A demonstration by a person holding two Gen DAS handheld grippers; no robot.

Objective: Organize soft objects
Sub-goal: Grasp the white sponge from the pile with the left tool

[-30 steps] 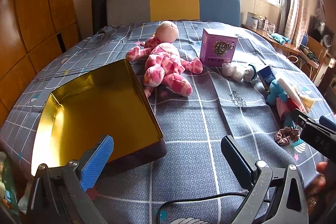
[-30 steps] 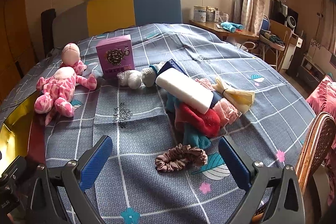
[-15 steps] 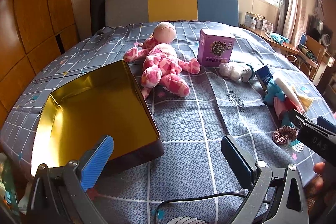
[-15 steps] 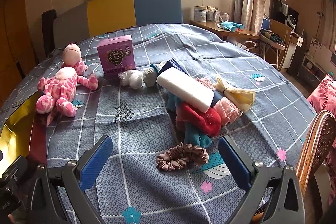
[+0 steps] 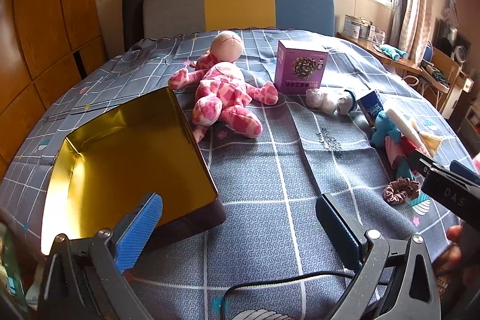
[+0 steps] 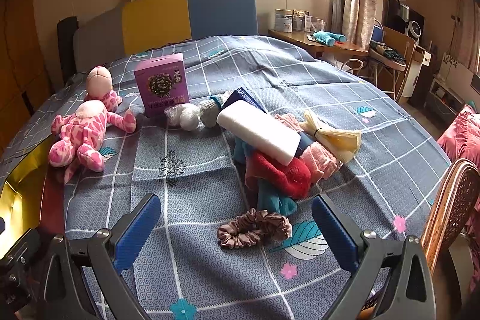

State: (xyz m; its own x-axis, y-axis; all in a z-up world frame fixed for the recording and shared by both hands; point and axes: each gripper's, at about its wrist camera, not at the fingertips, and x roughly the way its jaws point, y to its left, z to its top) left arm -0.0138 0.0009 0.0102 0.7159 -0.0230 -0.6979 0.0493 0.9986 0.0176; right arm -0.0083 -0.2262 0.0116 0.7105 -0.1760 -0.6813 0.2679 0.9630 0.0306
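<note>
Across the lower part of both wrist views the tongs stand wide apart with nothing between them: the left gripper hangs over the near edge of the gold-lined tin box, which sits at the left of its frame on the grey checked cloth; the right gripper hovers just short of the brown scrunchie, lying low in the centre of its frame. Just beyond the scrunchie, mid-frame, a heap of soft things is piled together: a red sock, teal cloth, pink cloth, a yellow tied bundle, with a white foam block resting on top. Toward the left of that view lies the pink plush doll, near the purple carton, which stands upright. Small white balled socks lie just in front of the carton.
</note>
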